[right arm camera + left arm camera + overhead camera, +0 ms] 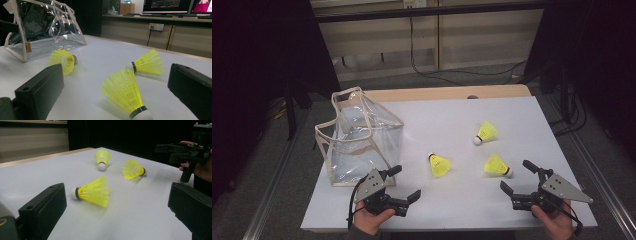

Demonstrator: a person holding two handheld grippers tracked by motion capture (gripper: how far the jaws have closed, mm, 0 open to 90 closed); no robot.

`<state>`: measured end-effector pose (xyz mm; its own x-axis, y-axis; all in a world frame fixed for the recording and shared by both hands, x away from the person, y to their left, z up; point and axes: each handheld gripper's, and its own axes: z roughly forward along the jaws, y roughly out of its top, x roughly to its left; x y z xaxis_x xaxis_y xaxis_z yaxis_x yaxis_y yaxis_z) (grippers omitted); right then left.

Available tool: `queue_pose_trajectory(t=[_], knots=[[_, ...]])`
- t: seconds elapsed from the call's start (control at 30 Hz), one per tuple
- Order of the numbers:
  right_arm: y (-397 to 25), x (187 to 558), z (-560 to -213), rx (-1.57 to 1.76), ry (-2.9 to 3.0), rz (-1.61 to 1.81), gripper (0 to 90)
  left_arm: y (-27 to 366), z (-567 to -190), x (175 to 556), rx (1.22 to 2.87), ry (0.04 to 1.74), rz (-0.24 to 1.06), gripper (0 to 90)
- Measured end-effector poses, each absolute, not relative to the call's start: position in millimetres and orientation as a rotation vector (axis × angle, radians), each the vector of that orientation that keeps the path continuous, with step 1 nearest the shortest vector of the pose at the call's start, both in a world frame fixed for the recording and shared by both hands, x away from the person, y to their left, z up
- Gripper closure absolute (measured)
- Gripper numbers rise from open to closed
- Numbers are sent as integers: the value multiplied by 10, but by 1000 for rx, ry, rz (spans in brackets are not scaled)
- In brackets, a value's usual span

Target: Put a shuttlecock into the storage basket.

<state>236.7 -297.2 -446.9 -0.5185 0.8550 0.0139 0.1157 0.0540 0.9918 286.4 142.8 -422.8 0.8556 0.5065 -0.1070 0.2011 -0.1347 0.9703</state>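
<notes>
Left gripper [404,183] near table [452,112] front edge, jaws wide apart; nearest shuttlecock [439,165] just ahead of its jaws, lying on its side. Right gripper [518,176] at front right, jaws apart; second shuttlecock [496,166] just ahead of them, third shuttlecock [486,132] farther beyond. Bag [359,137] stands on table behind left gripper, left of all shuttlecocks.

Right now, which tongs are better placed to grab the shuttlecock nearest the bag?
Left. The left tongs are open beside that shuttlecock, which lies between their jaws in the left gripper view. The right tongs sit nearer another one.
</notes>
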Motion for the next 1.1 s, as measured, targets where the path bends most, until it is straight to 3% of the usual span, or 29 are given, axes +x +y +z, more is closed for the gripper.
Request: queue_pose_trajectory(t=[1.1], knots=[[-2980,2364,-4469,976,1706,1523,2,1011,-4256,2975,1813,696,270,19]])
